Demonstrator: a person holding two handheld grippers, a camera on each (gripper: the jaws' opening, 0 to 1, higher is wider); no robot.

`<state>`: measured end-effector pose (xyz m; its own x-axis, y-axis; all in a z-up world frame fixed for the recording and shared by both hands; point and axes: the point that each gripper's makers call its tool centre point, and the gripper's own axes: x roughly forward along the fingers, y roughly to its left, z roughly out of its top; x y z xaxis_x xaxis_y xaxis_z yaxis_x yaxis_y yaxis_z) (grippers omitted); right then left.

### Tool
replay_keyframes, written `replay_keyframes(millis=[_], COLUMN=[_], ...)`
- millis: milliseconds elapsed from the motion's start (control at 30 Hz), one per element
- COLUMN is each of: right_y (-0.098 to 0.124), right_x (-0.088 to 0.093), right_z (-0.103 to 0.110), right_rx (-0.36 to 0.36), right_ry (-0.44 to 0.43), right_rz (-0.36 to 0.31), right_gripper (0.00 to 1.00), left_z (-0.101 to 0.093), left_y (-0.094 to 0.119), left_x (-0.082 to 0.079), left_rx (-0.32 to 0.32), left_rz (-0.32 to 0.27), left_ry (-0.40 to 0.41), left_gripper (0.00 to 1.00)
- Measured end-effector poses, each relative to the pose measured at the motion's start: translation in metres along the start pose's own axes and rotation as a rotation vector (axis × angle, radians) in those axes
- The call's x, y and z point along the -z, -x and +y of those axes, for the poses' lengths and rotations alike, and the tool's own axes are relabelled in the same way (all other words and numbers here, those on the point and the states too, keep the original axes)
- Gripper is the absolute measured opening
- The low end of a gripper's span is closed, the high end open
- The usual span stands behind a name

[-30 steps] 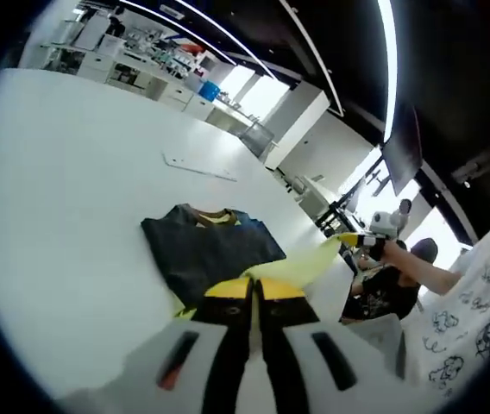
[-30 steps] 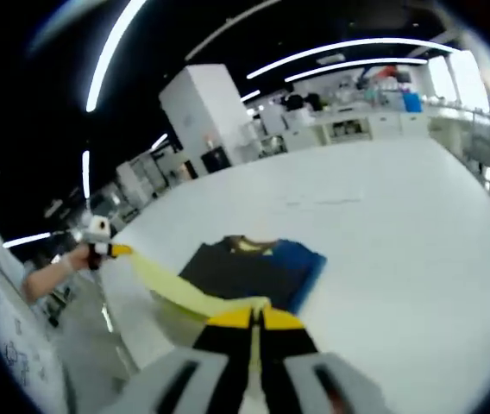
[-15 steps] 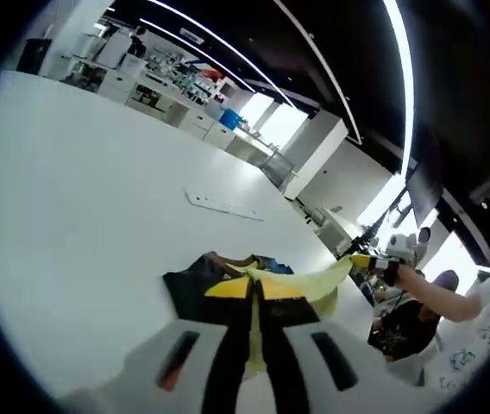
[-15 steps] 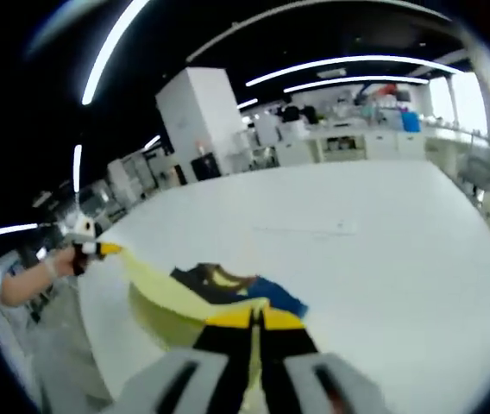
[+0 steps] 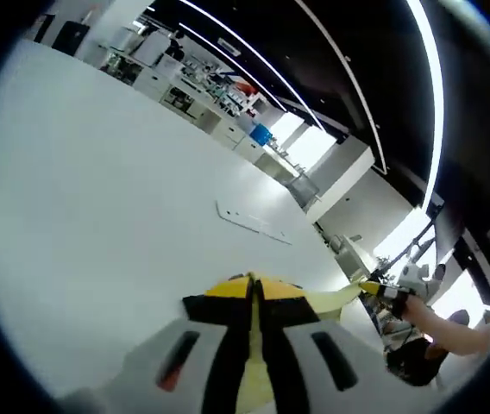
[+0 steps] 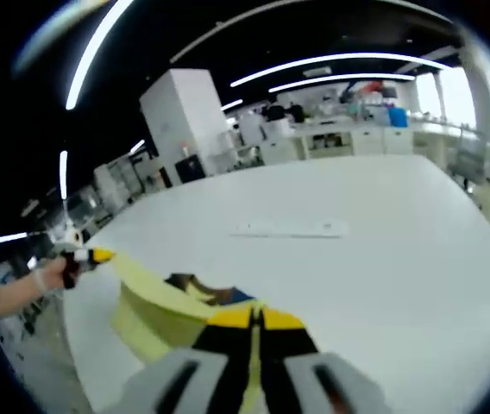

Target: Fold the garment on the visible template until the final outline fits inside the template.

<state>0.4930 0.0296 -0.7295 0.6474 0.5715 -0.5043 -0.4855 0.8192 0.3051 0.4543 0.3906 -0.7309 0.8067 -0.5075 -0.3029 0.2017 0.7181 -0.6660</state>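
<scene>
My left gripper (image 5: 252, 285) is shut on the garment's yellow edge (image 5: 327, 298). That edge stretches taut to the right, up to the right gripper (image 5: 373, 288) held by a person's hand (image 5: 417, 304). In the right gripper view, my right gripper (image 6: 254, 314) is shut on the same yellow fabric (image 6: 154, 297). There it runs left to the left gripper (image 6: 98, 255). Beyond the lifted yellow band, a dark part (image 6: 180, 282) and a blue part (image 6: 238, 296) of the garment peek out on the white table (image 6: 383, 241).
A flat pale strip (image 5: 252, 222) lies on the table beyond the garment, also seen as the pale strip (image 6: 290, 228) in the right gripper view. Wide bare tabletop (image 5: 81, 190) stretches to the left. Cabinets and shelves (image 6: 348, 129) stand behind the table's far edge.
Both grippers have carried the yellow edge up and forward over the garment. The dark and blue parts are now mostly hidden behind it, and the pale strip is closer in both views.
</scene>
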Motion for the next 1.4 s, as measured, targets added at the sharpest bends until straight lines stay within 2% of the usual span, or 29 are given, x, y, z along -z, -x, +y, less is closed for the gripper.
replay_keyframes(millis=[67,200,333,433,700,733,767,867,967,1033,1200,1400], right_y=[-0.005,-0.017,-0.017,-0.018,-0.026,-0.027,-0.029,-0.032,-0.032,-0.033,-0.033,-0.029], right_x=[0.005,0.016,0.028,0.034,0.067,0.07,0.073,0.077,0.076,0.074,0.074,0.076], right_z=[0.004,-0.004,-0.008,-0.011,-0.011,-0.011,-0.011,-0.014,-0.014,-0.014,-0.011,-0.011], right_rx=[-0.001,0.013,0.024,0.026,0.033,0.035,0.037,0.04,0.036,0.032,0.02,0.017], right_ry=[-0.011,-0.019,-0.051,-0.064,-0.087,-0.088,-0.088,-0.093,-0.092,-0.09,-0.068,-0.044], right_rz=[0.009,0.034,0.049,0.061,0.135,0.143,0.15,0.159,0.157,0.151,0.151,0.15], right_gripper=[0.0,0.0,0.0,0.0,0.0,0.0,0.0,0.0,0.0,0.0,0.0,0.02], left_z=[0.003,0.013,0.022,0.028,0.045,0.056,0.059,0.053,0.058,0.052,0.045,0.048], left_y=[-0.005,-0.011,-0.012,-0.009,-0.007,-0.013,-0.015,-0.012,-0.013,-0.013,-0.013,-0.015], left_x=[0.002,0.01,0.015,0.023,0.047,0.05,0.05,0.055,0.056,0.059,0.062,0.059], left_rx=[0.001,-0.024,-0.041,-0.063,-0.114,-0.123,-0.124,-0.12,-0.107,-0.09,-0.073,-0.064], left_rz=[-0.003,0.012,0.028,0.053,0.13,0.143,0.144,0.153,0.168,0.174,0.189,0.205], left_ry=[0.038,0.05,0.068,0.06,0.047,0.05,0.051,0.049,0.029,0.022,-0.026,-0.106], left_gripper=[0.0,0.0,0.0,0.0,0.0,0.0,0.0,0.0,0.0,0.0,0.06,0.24])
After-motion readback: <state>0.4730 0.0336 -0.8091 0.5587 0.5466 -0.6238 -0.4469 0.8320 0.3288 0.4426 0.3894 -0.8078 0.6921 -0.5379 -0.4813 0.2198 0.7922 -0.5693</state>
